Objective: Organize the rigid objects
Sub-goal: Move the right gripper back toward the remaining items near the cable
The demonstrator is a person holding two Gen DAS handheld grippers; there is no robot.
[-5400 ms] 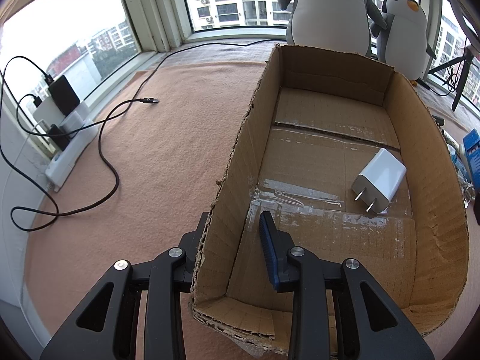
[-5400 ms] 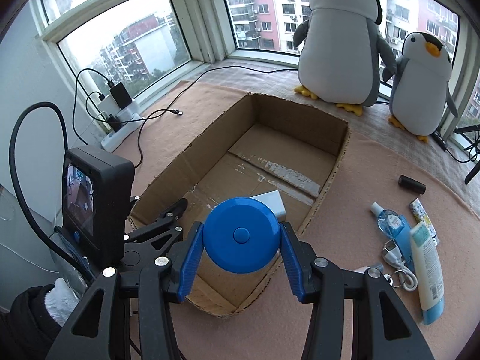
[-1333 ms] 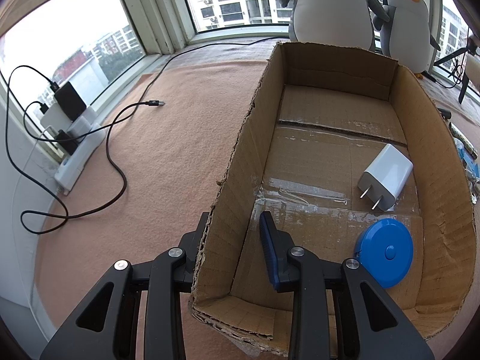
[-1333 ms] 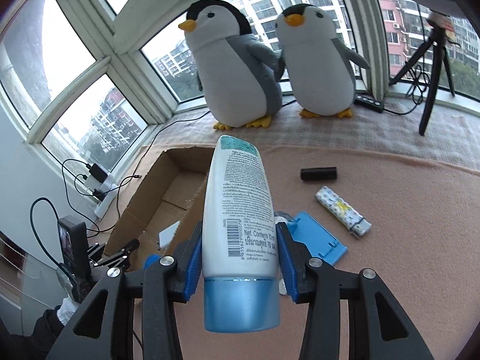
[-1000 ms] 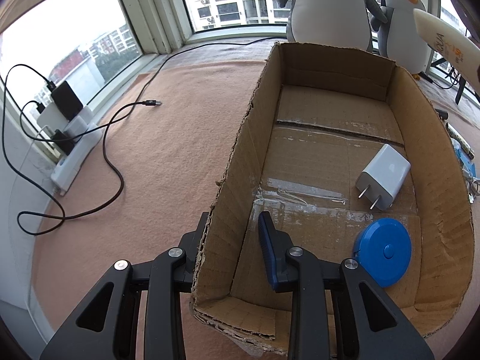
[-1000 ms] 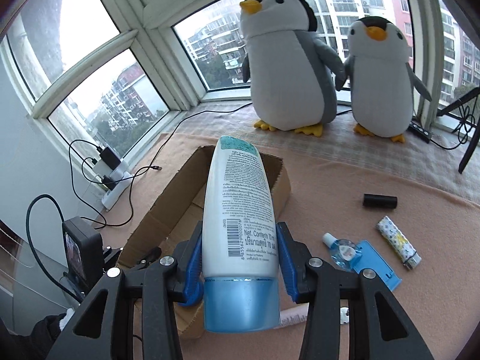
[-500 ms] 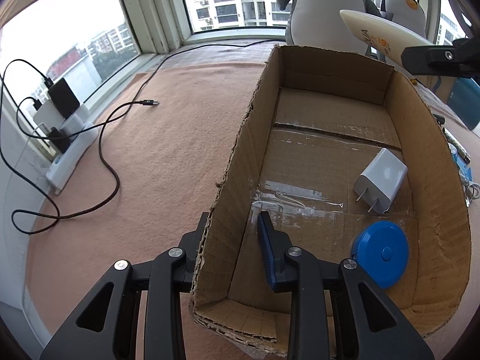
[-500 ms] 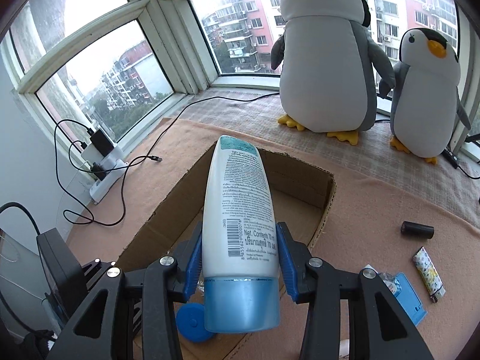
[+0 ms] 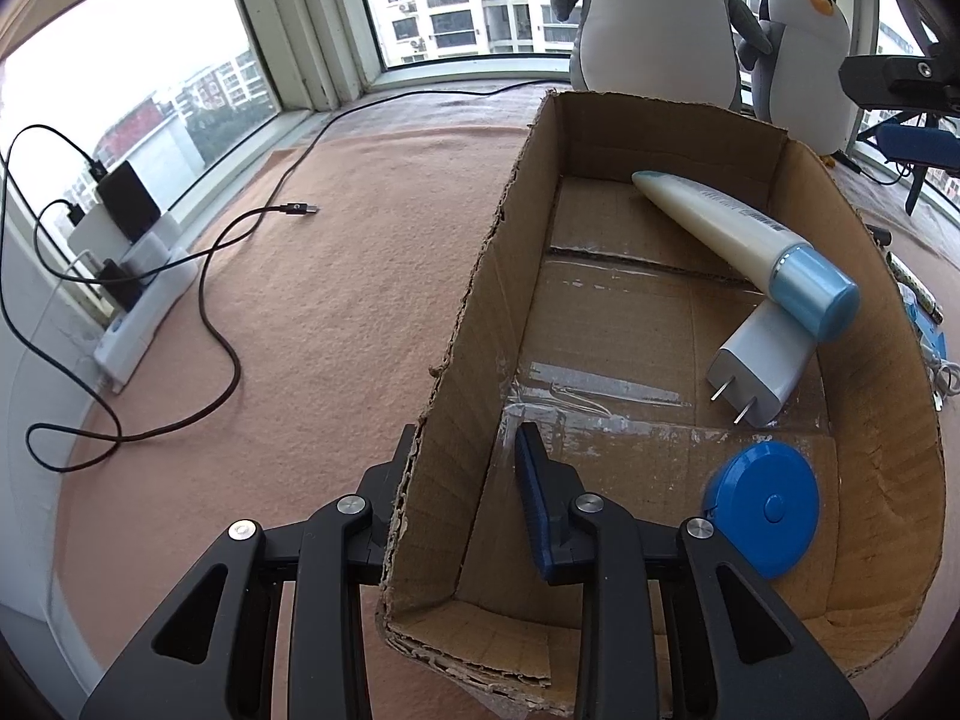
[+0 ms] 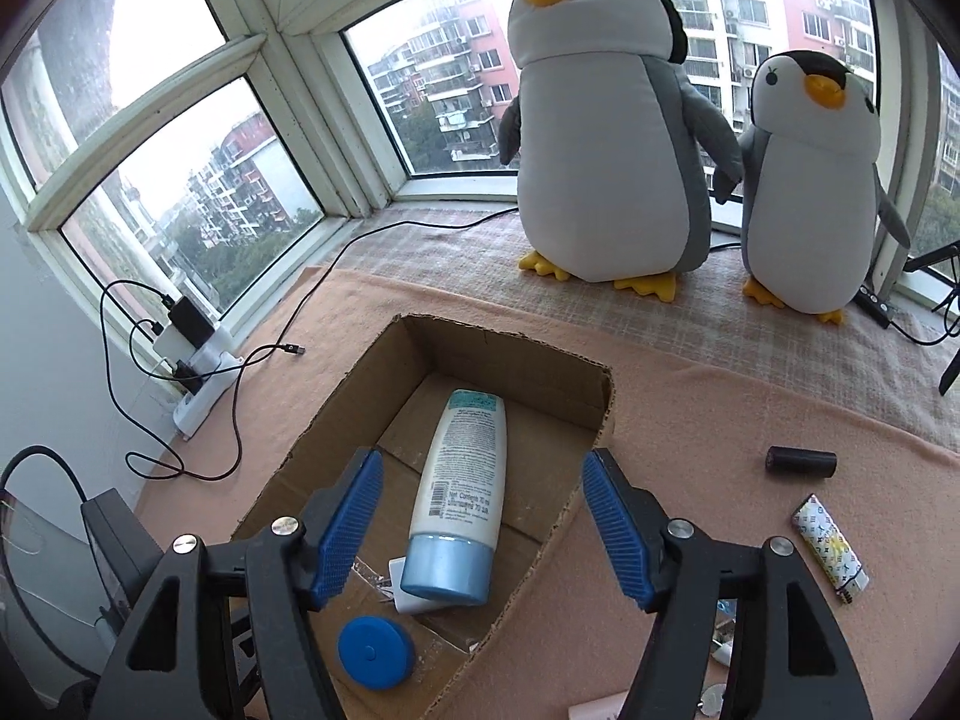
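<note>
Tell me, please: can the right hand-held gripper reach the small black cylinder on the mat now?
Probably yes. The right hand-held gripper is open and empty, and the black cylinder lies alone on the mat outside the cardboard box, nothing covering it.

In the right wrist view the lotion tube's (image 10: 461, 495) blue cap is covering most of the white charger (image 10: 403, 591), near the cardboard box's (image 10: 336, 420) near end. The box's right wall is hiding the floor inside along that side. Small items at the bottom edge (image 10: 717, 696) are being cut off, too partial to identify. The tube's print is staying too small to read.
</note>
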